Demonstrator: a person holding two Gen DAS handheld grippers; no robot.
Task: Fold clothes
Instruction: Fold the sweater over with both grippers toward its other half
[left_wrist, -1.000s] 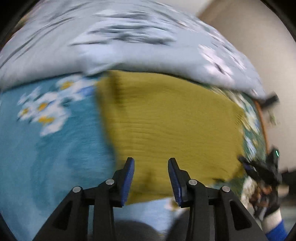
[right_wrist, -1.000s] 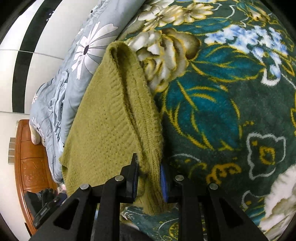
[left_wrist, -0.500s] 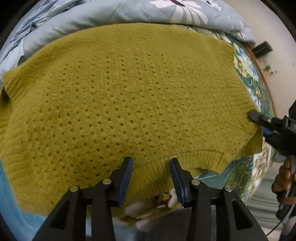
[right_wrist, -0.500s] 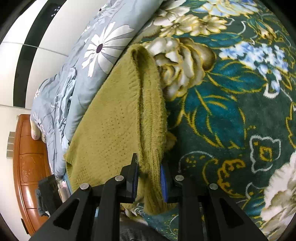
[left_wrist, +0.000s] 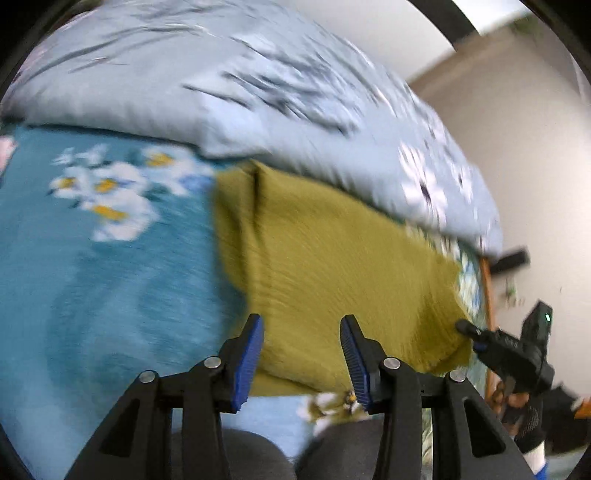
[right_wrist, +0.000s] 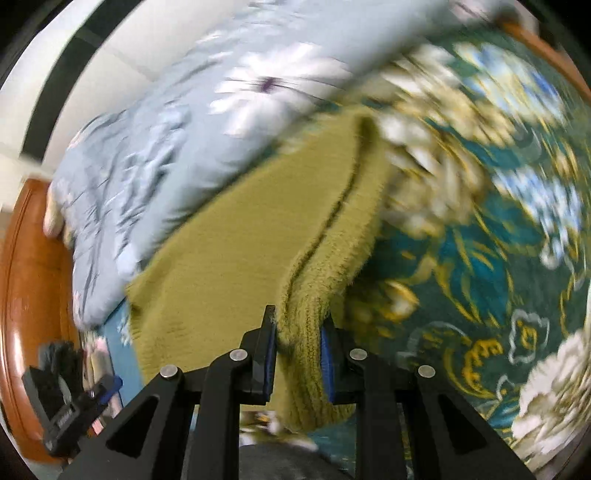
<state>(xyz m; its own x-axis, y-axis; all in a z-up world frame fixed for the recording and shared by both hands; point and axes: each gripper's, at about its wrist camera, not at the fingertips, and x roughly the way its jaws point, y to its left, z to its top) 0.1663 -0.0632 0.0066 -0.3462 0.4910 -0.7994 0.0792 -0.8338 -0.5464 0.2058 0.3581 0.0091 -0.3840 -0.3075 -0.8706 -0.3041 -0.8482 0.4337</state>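
An olive-green knitted sweater (left_wrist: 332, 258) lies on a flowered bed blanket (left_wrist: 92, 258). My left gripper (left_wrist: 301, 354) is open and empty, just above the sweater's near hem. My right gripper (right_wrist: 297, 354) is shut on the bunched right edge of the sweater (right_wrist: 229, 266), which runs away from it as a raised fold. The right gripper also shows in the left wrist view (left_wrist: 476, 338) at the sweater's right corner. The left gripper shows in the right wrist view (right_wrist: 88, 395) at lower left. Both views are blurred by motion.
A pale blue flowered duvet (left_wrist: 258, 103) is heaped along the far side of the sweater. The dark green flowered blanket (right_wrist: 498, 240) spreads to the right. A wooden bed frame (right_wrist: 26, 277) runs along the left, with a light wall (left_wrist: 517, 147) behind.
The left gripper has pulled back and up from the sweater, so the teal blanket and duvet are in sight again. The right gripper keeps its hold and has swung, lifting the edge.
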